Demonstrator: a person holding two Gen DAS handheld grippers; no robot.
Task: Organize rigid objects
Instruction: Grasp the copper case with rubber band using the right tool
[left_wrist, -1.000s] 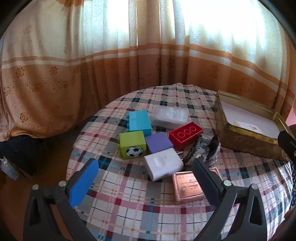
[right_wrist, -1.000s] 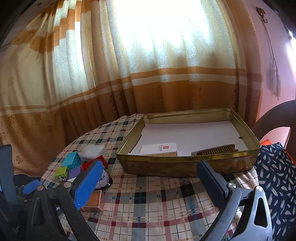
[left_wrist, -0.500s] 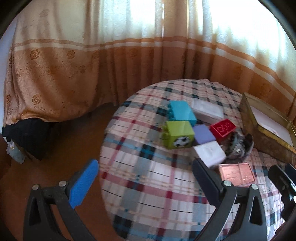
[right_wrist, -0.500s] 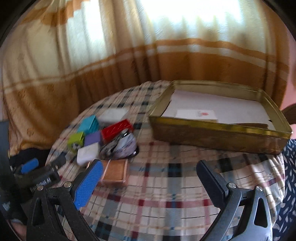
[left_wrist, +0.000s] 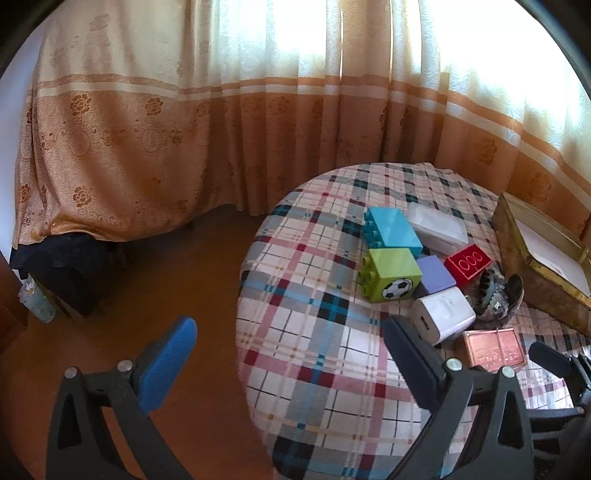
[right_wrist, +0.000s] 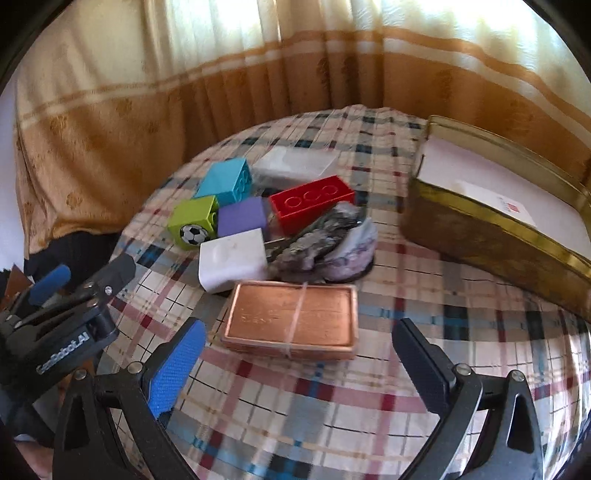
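Both jaws stand spread wide and hold nothing: the left gripper (left_wrist: 288, 354) hangs over the edge of the round table with a plaid cloth (left_wrist: 325, 354), above brown floor, and the right gripper (right_wrist: 299, 354) hovers just short of the flat copper-coloured tin (right_wrist: 291, 319). Orange-banded curtains (left_wrist: 221, 110) fill the background. Behind the tin cluster a white charger block (right_wrist: 232, 258), green football brick (right_wrist: 192, 227), purple block (right_wrist: 242, 216), red brick (right_wrist: 312, 201), turquoise brick (right_wrist: 225, 181). At the right sits a paper-lined brass tray (right_wrist: 491, 236).
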